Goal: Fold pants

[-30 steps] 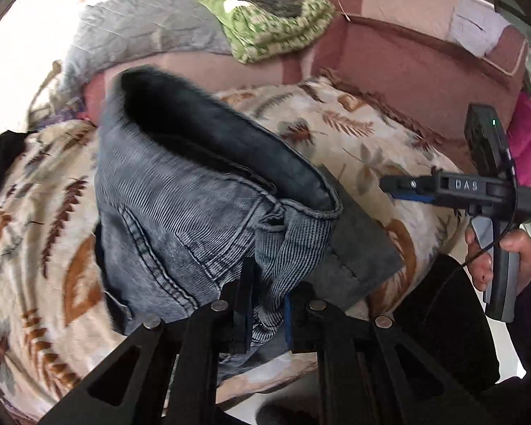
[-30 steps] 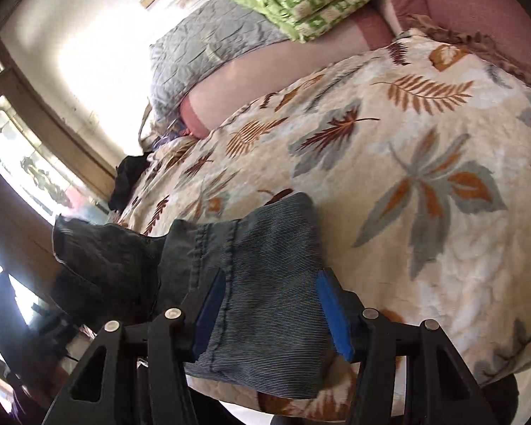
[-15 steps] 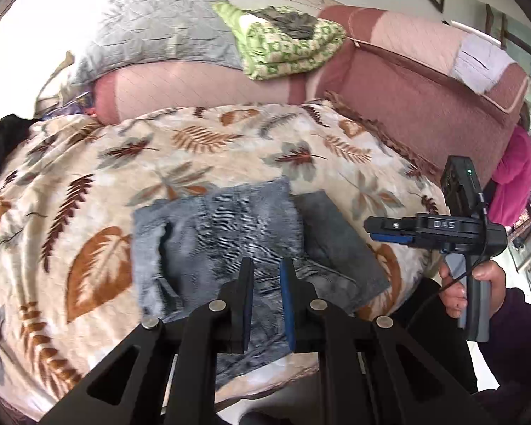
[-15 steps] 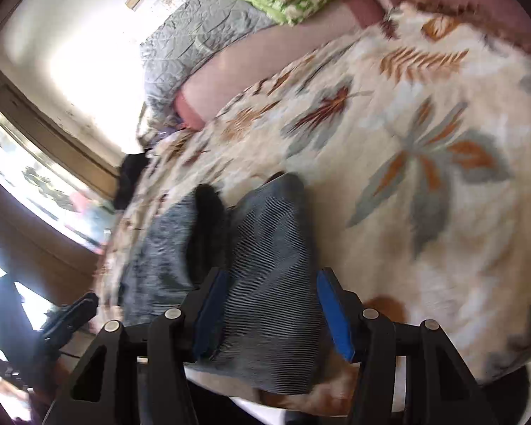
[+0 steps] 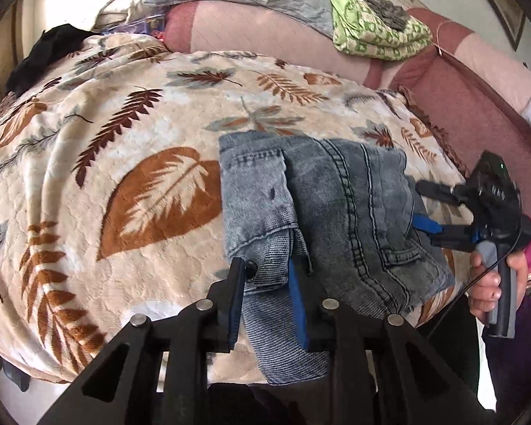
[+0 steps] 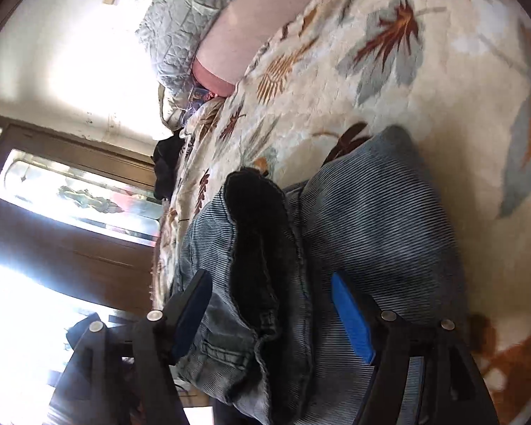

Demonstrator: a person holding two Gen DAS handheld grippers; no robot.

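1. Looking along the left wrist view: folded pants (image 5: 322, 212) lie on the leaf-print blanket (image 5: 124, 163) at its near edge, one flap overhanging. Left gripper (image 5: 267, 297) jaws part-open, straddling that flap, not clamped. Right gripper (image 5: 432, 209), jaws apart, sits at the pants' right side. Green bedding (image 5: 375, 32) far behind the pants; bare blanket left of them.
2. Right wrist view: right gripper (image 6: 272, 311) wide open over the pants (image 6: 371, 219), holding nothing. Black garment (image 6: 166, 163) beyond the pants.

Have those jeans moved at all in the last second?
Yes. A second ago the jeans were held up, hiding the pink bolster; now they lie folded flat on the leaf-print blanket, well below it.
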